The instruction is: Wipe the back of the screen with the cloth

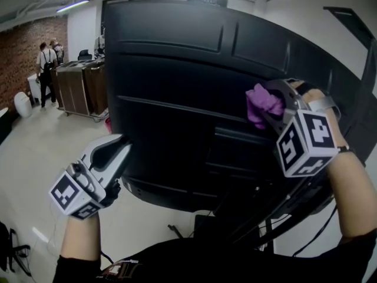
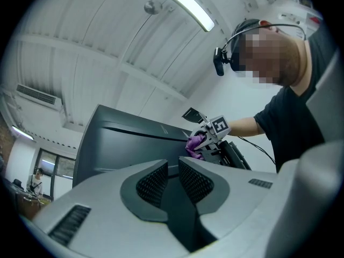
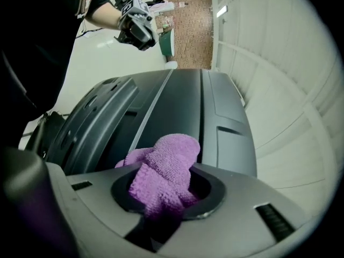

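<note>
The black back of the screen (image 1: 177,93) fills the middle of the head view, tilted toward me. A purple cloth (image 1: 263,105) is bunched in my right gripper (image 1: 268,108), which is shut on it and presses it against the panel's right-hand part. The right gripper view has the cloth (image 3: 164,171) between the jaws, with the dark panel (image 3: 177,106) beyond. My left gripper (image 1: 121,147) sits at the screen's lower left edge, jaws nearly together with nothing between them. From the left gripper view, the screen (image 2: 123,138) and the cloth (image 2: 194,144) lie ahead.
Black stand legs and cables (image 1: 259,217) run under the screen. A brown cabinet on wheels (image 1: 82,87) and two people (image 1: 47,61) stand at the far left by a brick wall. A white floor (image 1: 35,158) lies below on the left.
</note>
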Demonstrator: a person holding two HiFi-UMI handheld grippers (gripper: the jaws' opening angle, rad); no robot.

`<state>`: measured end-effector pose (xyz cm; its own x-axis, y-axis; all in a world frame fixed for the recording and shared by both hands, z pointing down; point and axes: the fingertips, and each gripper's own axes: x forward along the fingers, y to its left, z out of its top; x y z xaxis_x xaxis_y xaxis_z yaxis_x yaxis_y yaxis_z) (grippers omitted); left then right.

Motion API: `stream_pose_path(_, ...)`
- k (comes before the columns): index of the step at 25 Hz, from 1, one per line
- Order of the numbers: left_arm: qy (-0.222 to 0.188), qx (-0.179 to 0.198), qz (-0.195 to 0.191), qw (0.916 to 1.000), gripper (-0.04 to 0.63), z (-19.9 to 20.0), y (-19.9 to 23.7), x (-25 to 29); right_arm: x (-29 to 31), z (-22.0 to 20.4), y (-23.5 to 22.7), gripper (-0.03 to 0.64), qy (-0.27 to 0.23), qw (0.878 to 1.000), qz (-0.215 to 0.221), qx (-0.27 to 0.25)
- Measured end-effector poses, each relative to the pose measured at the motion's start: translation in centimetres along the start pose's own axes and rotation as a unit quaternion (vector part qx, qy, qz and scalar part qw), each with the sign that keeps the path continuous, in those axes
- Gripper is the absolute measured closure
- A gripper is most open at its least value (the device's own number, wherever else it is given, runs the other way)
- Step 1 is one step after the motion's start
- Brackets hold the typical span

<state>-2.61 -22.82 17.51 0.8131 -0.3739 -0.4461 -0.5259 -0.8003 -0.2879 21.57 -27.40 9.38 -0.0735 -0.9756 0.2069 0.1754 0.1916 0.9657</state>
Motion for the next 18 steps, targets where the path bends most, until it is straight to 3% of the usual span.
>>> stream_pose_path(7, 0.016, 0.007, 0.013, 0.9998, 0.537, -0.6, 2.4, -2.0, 0.6, 12.4, -0.8, 0.503, -0.142, 0.987, 0.009, 0.073)
stream_pose_path(10, 0.017, 0.005, 0.024, 0.9996, 0.537, -0.6, 3.6, -3.8, 1.3, 19.7, -0.1, 0.502, -0.200, 0.978, 0.003, 0.066)
stream_pose_path(12, 0.028, 0.007, 0.039, 0.9988, 0.537, -0.9, 4.6, -5.7, 1.9, 24.0, 0.5, 0.502, -0.214, 0.976, -0.025, 0.037)
stream_pose_path(15, 0.036, 0.001, 0.055, 0.9978, 0.537, -1.2, 5.9, -8.5, 3.2, 29.4, 2.5, 0.502, -0.228, 0.973, -0.019, 0.034)
stream_pose_path(18, 0.042, -0.006, 0.068, 0.9968, 0.537, -1.3, 6.8, -11.3, 5.7, 32.8, 4.1, 0.502, -0.212, 0.977, -0.027, 0.026)
